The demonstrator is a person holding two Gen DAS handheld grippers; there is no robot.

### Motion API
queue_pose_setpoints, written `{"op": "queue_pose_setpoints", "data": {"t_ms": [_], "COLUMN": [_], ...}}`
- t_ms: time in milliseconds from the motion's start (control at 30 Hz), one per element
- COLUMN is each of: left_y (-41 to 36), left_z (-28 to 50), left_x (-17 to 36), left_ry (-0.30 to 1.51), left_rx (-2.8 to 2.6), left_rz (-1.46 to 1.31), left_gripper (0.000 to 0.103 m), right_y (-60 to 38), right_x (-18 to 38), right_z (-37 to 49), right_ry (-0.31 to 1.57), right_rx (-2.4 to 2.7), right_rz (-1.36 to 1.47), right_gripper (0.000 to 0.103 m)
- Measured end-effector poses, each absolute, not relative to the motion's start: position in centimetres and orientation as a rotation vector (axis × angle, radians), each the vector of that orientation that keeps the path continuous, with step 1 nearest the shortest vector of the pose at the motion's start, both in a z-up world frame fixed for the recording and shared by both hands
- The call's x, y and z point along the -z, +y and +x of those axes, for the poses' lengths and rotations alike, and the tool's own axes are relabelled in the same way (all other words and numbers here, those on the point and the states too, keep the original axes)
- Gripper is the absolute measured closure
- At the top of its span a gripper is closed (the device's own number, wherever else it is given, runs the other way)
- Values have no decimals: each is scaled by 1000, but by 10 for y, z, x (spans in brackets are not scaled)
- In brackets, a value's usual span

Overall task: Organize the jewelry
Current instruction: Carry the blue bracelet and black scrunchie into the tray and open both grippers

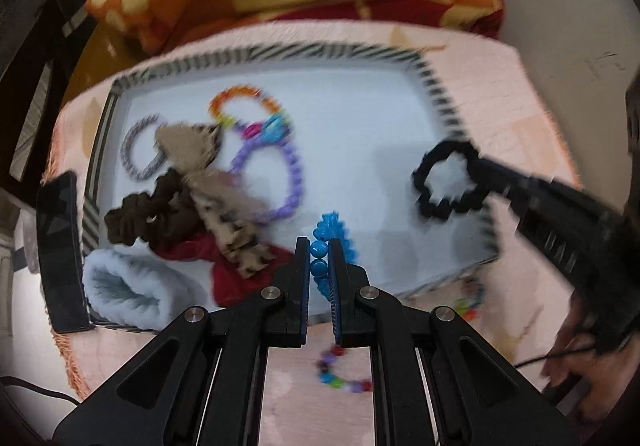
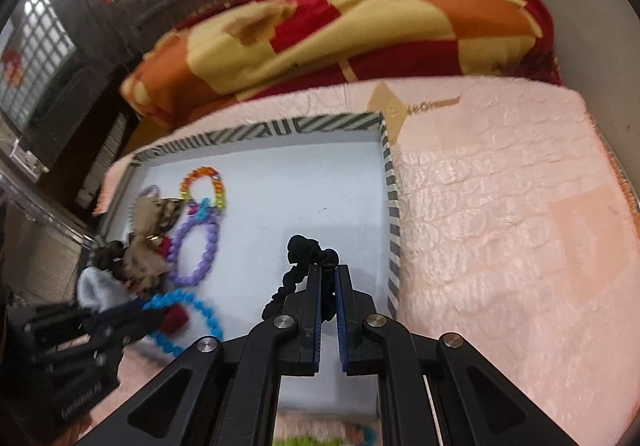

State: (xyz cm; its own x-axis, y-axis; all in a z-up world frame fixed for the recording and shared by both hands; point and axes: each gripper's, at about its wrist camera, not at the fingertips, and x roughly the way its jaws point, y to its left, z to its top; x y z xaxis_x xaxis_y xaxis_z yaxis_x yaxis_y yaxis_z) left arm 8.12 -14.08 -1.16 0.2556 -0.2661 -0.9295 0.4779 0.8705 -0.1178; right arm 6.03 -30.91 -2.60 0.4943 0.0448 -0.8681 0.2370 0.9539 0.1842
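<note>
Left wrist view, left tongs [image 1: 320, 270]: we find them clenched on a blue bead bracelet [image 1: 325, 242], held over the near edge of the striped tray [image 1: 280, 54].
Left wrist view, right tongs [image 1: 486, 166]: at the right, gripping a black scrunchie [image 1: 446, 182] above the tray's right side.
Left wrist view, risk: the bead strand is pinched at only a bead or two; we judge it could slip and drop onto the pink cover [image 1: 532, 94] outside the tray.
Left wrist view, count in tray: three bead bracelets (orange [image 1: 240, 98], purple [image 1: 276, 182], grey [image 1: 138, 150]), one brown scrunchie [image 1: 136, 222], one leopard-print scrunchie [image 1: 224, 214], one red cloth piece, one white fluffy cuff [image 1: 128, 290].
Left wrist view, count outside tray: two multicolour bead pieces on the near cover; blur hides details.
Right wrist view, tongs: the right pair closed on the black scrunchie; the left pair at the near left with the blue bracelet.
Right wrist view, risk: a release too near the striped right wall could, we judge, leave the scrunchie draped on the rim.
Right wrist view, count: two tongs, one tray, one patterned blanket [image 2: 340, 34] beyond.
</note>
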Motion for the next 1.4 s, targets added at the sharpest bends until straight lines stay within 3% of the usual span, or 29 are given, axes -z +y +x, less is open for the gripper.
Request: {"op": "queue_pose_setpoints", "data": {"t_ms": [433, 833, 900, 1000, 1100, 1200, 1333, 1400], "left_y": [-123, -123, -123, -126, -128, -129, -127, -127], "left_z": [97, 107, 108, 108, 105, 102, 96, 93], "left_x": [41, 47, 47, 47, 47, 46, 38, 32], "left_ry": [1253, 1270, 1268, 1264, 1260, 1262, 1248, 1234], "left_rx": [459, 454, 448, 437, 428, 421, 426, 428], "left_rz": [225, 207, 212, 220, 229, 225, 213, 210], "left_gripper": [96, 96, 96, 96, 94, 88, 65, 60], "right_y": [-286, -295, -295, -293, -295, -297, -301, -301], "right_x": [53, 65, 64, 59, 50, 42, 29, 23], "right_z": [132, 138, 138, 134, 124, 115, 100, 92], "right_ry": [1116, 1144, 1152, 1139, 1107, 1089, 1051, 1037], "right_rx": [7, 18, 23, 22, 24, 29, 44, 50], "right_rz": [328, 361, 350, 344, 362, 369, 381, 386], "right_gripper": [97, 97, 92, 74, 73, 72, 63, 63]}}
